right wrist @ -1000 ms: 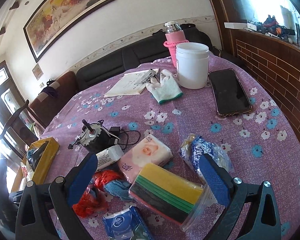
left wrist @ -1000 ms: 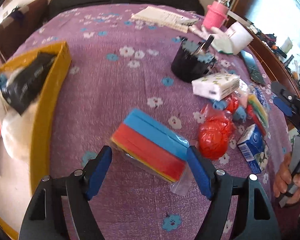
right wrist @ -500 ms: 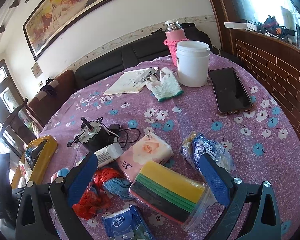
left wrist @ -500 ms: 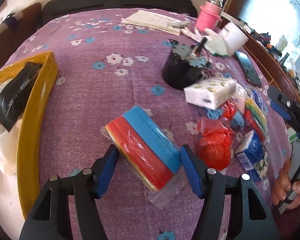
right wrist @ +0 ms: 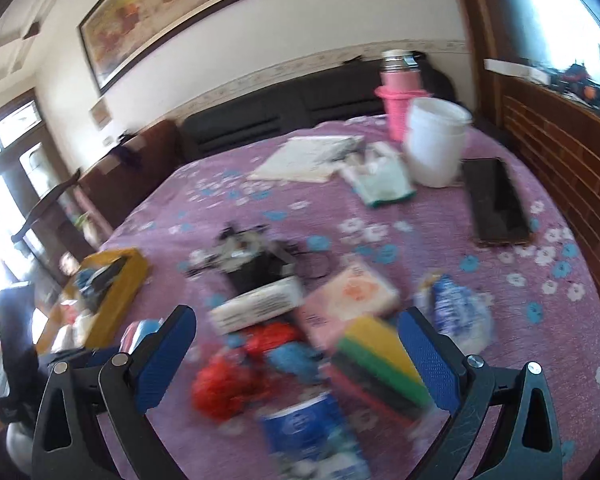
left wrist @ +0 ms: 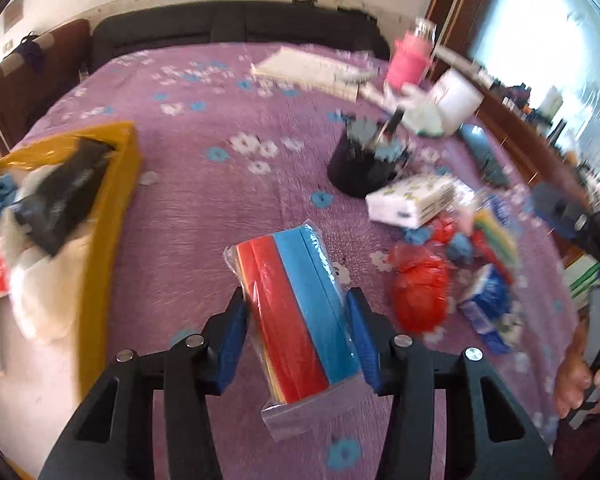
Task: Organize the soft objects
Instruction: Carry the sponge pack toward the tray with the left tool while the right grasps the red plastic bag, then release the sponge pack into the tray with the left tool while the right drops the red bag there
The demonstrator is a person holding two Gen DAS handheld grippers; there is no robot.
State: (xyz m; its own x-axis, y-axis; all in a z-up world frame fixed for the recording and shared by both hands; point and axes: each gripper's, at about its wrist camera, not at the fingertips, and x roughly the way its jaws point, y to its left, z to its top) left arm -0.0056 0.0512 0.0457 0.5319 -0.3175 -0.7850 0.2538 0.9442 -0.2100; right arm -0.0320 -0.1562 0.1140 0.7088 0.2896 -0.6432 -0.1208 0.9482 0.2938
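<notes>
My left gripper (left wrist: pixel 298 330) is shut on a bagged pack of red and blue sponges (left wrist: pixel 296 308) and holds it above the purple tablecloth. A yellow box (left wrist: pixel 114 200) with soft items in it stands to the left; it also shows in the right wrist view (right wrist: pixel 118 292). My right gripper (right wrist: pixel 296 354) is open and empty above a pile: a yellow-green sponge pack (right wrist: pixel 374 364), a red bag (right wrist: pixel 224 384), a pink tissue pack (right wrist: pixel 350 294), a blue tissue pack (right wrist: pixel 310 436) and a white tissue pack (right wrist: pixel 256 304).
A black motor (left wrist: pixel 364 164) stands mid-table. A phone (right wrist: pixel 496 202), a white tub (right wrist: pixel 436 142), a pink flask (right wrist: pixel 400 96), a glove (right wrist: pixel 382 180) and papers (right wrist: pixel 308 158) lie at the far side. A sofa runs behind the table.
My left gripper has closed on the red and blue sponge pack and lifted it off the cloth, turning it end-on. The right gripper has shifted slightly; its view is blurred.
</notes>
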